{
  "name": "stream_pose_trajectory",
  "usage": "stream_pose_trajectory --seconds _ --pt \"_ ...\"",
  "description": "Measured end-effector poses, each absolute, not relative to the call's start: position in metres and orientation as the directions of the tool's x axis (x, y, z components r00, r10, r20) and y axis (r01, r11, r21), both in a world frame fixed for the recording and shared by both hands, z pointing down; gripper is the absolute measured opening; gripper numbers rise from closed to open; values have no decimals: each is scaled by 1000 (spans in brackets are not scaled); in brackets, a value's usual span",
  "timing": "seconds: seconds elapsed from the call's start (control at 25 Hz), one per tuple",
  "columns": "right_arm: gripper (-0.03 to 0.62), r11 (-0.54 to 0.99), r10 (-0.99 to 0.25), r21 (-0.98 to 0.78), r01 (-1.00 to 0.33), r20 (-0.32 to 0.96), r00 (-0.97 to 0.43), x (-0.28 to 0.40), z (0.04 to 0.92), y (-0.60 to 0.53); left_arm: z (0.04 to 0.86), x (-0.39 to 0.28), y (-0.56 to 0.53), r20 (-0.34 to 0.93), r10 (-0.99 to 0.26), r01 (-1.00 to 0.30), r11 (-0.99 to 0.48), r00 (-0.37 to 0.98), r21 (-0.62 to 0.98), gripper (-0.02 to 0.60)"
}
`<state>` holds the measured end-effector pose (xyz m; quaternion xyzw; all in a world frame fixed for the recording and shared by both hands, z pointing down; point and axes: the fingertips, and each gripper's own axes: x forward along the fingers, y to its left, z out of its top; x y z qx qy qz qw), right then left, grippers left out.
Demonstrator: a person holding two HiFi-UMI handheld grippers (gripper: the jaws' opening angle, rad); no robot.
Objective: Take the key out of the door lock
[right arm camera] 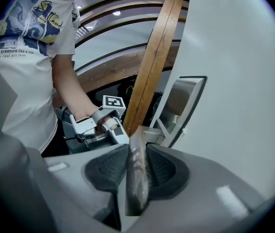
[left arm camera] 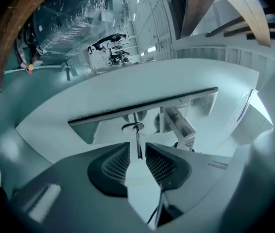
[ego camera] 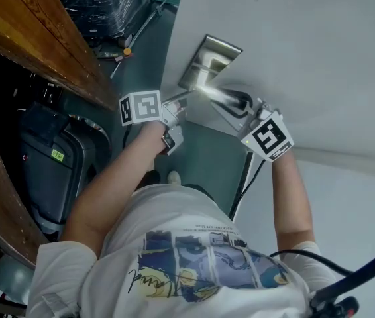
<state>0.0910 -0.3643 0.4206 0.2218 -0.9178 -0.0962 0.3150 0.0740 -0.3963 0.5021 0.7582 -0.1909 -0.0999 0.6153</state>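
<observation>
A steel lock plate with a lever handle is fixed to the white door. In the left gripper view a thin key sticks out of the round keyhole, seen edge-on. It lies between the pads of my left gripper, with a sliver of gap on each side. My left gripper sits just left of the handle in the head view. My right gripper is shut on the lever handle, which fills the space between its pads. The lock plate stands beyond it.
A curved wooden beam runs down the left, with a dark suitcase behind it. Plastic-wrapped goods stand on the green floor at the top. A black cable hangs below the right gripper.
</observation>
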Motion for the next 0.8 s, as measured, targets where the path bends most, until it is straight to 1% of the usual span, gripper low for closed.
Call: stream_pose_trajectory --seconds 0.16,0.6,0.8 --pt "118 882 -472 306 -360 533 -702 90 420 -364 500 79 -398 61 -409 -133 -150 911 980 31" --pt "118 884 -467 282 -372 524 -712 93 419 -367 500 80 -400 47 -407 -108 -129 912 986 26" --pt "117 886 -463 288 -362 522 -717 93 419 -367 499 80 -399 37 -413 -85 -98 910 992 26"
